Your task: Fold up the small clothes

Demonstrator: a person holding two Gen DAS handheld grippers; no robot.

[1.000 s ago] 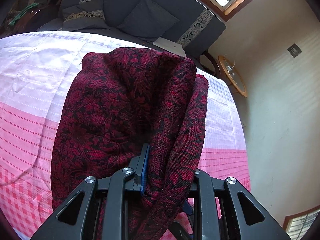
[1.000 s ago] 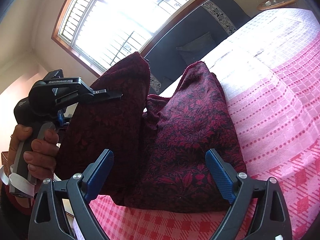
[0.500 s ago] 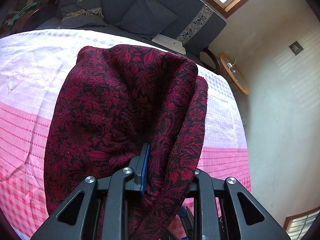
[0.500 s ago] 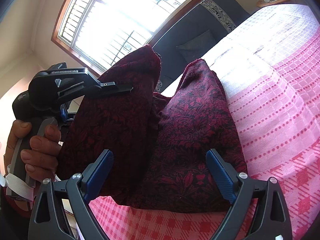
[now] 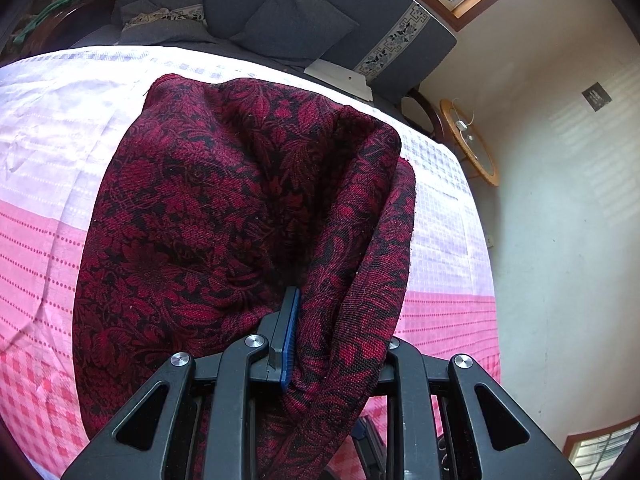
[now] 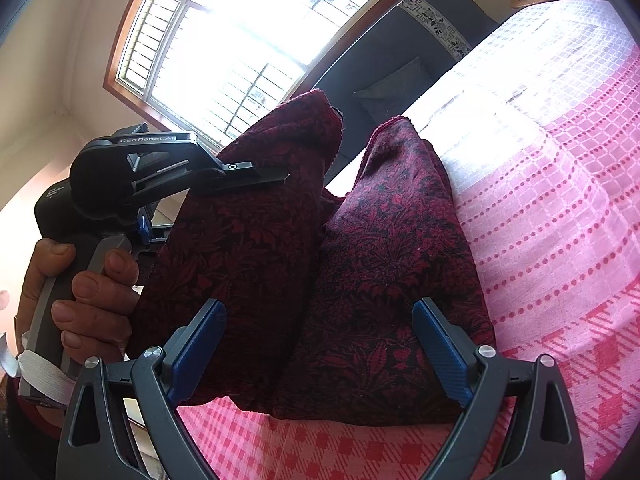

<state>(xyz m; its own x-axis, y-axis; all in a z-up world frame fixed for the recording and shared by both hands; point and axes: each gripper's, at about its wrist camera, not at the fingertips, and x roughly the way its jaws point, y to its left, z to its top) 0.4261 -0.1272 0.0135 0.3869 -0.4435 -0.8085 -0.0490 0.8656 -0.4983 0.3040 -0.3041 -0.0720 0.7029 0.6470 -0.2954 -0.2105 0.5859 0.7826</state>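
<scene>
Here the left gripper (image 5: 316, 344) pinched one edge of the dark red cloth (image 5: 224, 216), lifted above the pink bedspread (image 6: 560, 208); the right gripper (image 6: 320, 352) stood wide and empty; better to lay the raised edge over flat, corners matched.

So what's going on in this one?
A person is folding a dark red floral cloth on a pink checked bedspread. The left gripper is shut on one edge and lifts it into a fold, while the rest lies on the bed. The right gripper hangs over the near end, jaws wide open, holding nothing.
</scene>
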